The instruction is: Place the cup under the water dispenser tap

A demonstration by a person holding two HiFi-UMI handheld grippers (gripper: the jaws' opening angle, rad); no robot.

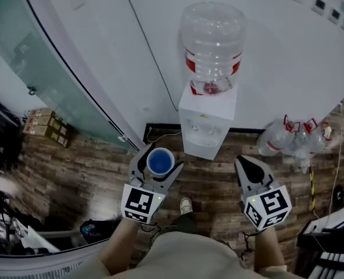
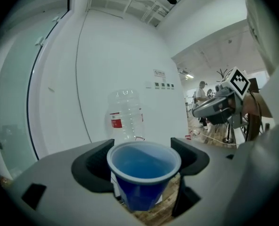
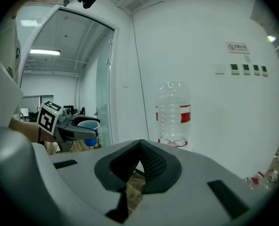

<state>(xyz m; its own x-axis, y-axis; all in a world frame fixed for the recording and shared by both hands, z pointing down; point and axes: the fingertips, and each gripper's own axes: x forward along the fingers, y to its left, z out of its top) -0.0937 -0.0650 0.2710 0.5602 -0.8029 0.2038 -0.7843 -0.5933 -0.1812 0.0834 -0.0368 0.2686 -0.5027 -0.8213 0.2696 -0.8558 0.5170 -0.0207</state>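
Head view, centre-left: left gripper (image 1: pixel 160 159) carries the blue cup (image 1: pixel 160 161) upright. Its jaws are spread wide and pinch the cup's sides just under the rim. Left gripper view agrees, and the cup (image 2: pixel 143 173) looks empty. Right gripper (image 1: pixel 246 161) is at lower right, jaws pressed together with nothing between them.

Water dispenser (image 1: pixel 207 121) stands at frame centre against the white wall (image 1: pixel 276 57), with a clear bottle (image 1: pixel 212 39) on top. It sits up and right of the cup, not touching it. Its taps are too small to tell apart.

Step in hand, my judgement: bringing the cup to the dispenser front. To do it well:
- Hold the cup level.
- Approach low and square to the front.
- Centre the rim under one tap.
- Set the base down flat before letting go.

The cup looks like thin plastic, so squeezing harder could buckle it. The right gripper is best held off to the side.
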